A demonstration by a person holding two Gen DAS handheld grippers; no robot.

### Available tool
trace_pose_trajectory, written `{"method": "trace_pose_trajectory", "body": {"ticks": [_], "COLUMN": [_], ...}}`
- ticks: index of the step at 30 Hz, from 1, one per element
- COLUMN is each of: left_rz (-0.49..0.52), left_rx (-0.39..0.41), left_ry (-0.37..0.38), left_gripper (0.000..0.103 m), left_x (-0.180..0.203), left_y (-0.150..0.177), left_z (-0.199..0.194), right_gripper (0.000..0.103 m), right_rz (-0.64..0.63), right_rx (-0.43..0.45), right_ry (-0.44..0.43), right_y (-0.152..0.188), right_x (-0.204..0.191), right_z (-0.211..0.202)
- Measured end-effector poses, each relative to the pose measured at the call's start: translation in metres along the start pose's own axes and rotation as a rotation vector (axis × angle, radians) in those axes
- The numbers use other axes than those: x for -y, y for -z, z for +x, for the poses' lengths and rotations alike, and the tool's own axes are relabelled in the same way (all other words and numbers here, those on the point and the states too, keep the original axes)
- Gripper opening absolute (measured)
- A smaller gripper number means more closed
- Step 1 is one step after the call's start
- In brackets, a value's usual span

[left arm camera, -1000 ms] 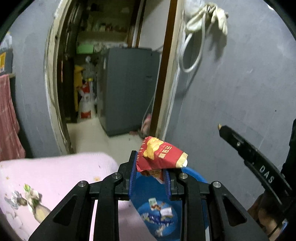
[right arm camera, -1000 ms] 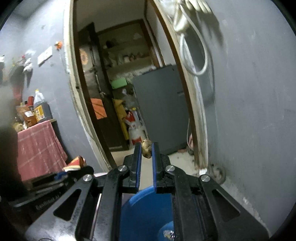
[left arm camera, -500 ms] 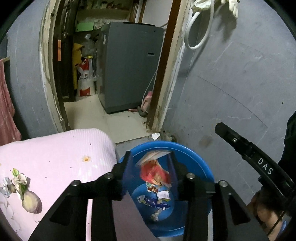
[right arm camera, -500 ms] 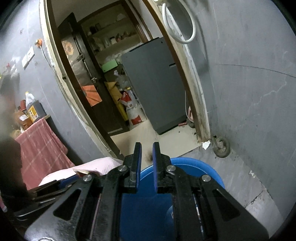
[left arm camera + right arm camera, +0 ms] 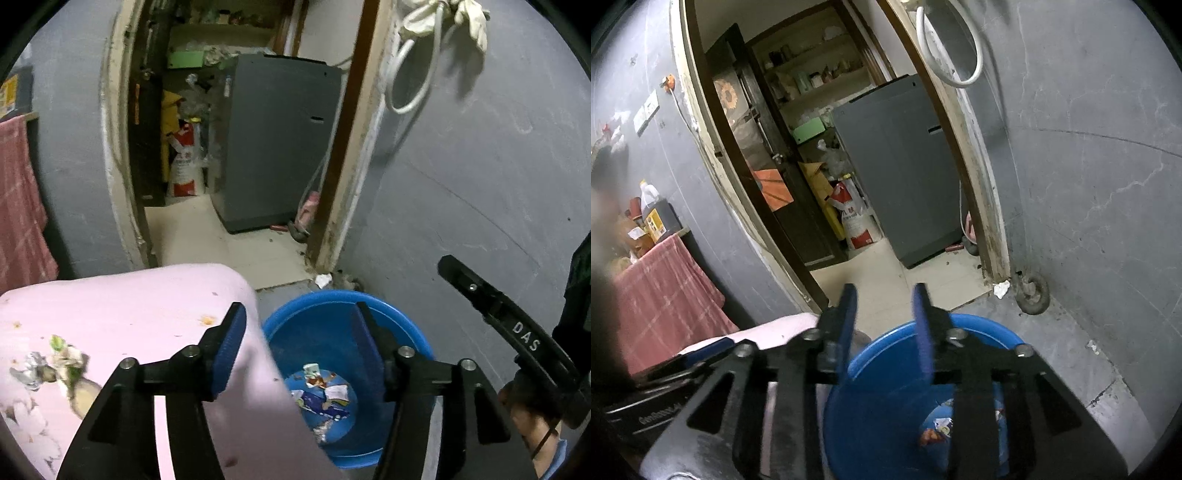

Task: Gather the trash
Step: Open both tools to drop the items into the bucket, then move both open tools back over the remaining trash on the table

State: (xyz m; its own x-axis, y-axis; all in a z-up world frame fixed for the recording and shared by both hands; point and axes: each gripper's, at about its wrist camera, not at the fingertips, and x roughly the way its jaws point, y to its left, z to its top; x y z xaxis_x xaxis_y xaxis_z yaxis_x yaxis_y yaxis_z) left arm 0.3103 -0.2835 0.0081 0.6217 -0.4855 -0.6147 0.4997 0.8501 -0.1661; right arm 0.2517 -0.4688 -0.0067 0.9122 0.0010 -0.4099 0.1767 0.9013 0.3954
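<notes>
A blue plastic bin (image 5: 406, 328) stands on the floor beside the pink cloth-covered surface (image 5: 122, 302). Wrappers and scraps of trash (image 5: 321, 391) lie at its bottom. My left gripper (image 5: 297, 328) is open and empty, above the bin's near rim. My right gripper (image 5: 884, 314) is open and empty, above the same bin (image 5: 982, 328); trash (image 5: 938, 428) shows inside it. More scraps (image 5: 55, 358) lie on the pink cloth at the left. The right gripper's body (image 5: 517, 325) shows at the right edge of the left wrist view.
A doorway opens ahead onto a tiled floor with a grey appliance (image 5: 273, 144) and a red and white sack (image 5: 184, 166). Grey walls stand at right. A white paper scrap (image 5: 1001, 288) and a caster wheel (image 5: 1032, 295) lie by the door frame. A red checked cloth (image 5: 661, 295) hangs at left.
Both grippers opened. The red snack wrapper left the left gripper and the small brown piece left the right one, over the blue bin.
</notes>
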Motion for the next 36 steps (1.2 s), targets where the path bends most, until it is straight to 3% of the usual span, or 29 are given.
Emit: {"method": "trace_pose_trajectory", "body": {"ticks": [7,11,17,27,33,36], "left_rz": [-0.078,-0.132,-0.174,-0.178,-0.153,-0.136], "left_rx": [0.093,0.164,0.255,0.358,0.379,0.360], "left_ry": [-0.051,-0.089,-0.165,-0.277,-0.339,-0.334], "left_gripper": [0.076,0.092,0.098,0.101,0.101,0.101], "left_x": [-0.032,-0.054,-0.084,-0.123,-0.141,-0.152], "left_y": [-0.003,-0.007,-0.010,0.005,0.017,0.023], "left_z": [-0.029,-0.051,-0.082,-0.125,-0.144,-0.150], "right_gripper": [0.064,0.079,0.103,0.103,0.103,0.103], "right_rz": [-0.051,-0.093,-0.167,-0.250,-0.299,-0.324], "right_rx": [0.048,0.084,0.162,0.237,0.237,0.220], "right_ry": [-0.030,-0.066,-0.142,-0.273,-0.309,-0.322], "right_y": [0.000,0.002,0.006,0.016,0.024,0.029], "right_x": [-0.023,-0.039,-0.068,-0.114,-0.140,-0.153], "right_z": [-0.001,-0.004,-0.015,-0.023,-0.021,-0.016]}}
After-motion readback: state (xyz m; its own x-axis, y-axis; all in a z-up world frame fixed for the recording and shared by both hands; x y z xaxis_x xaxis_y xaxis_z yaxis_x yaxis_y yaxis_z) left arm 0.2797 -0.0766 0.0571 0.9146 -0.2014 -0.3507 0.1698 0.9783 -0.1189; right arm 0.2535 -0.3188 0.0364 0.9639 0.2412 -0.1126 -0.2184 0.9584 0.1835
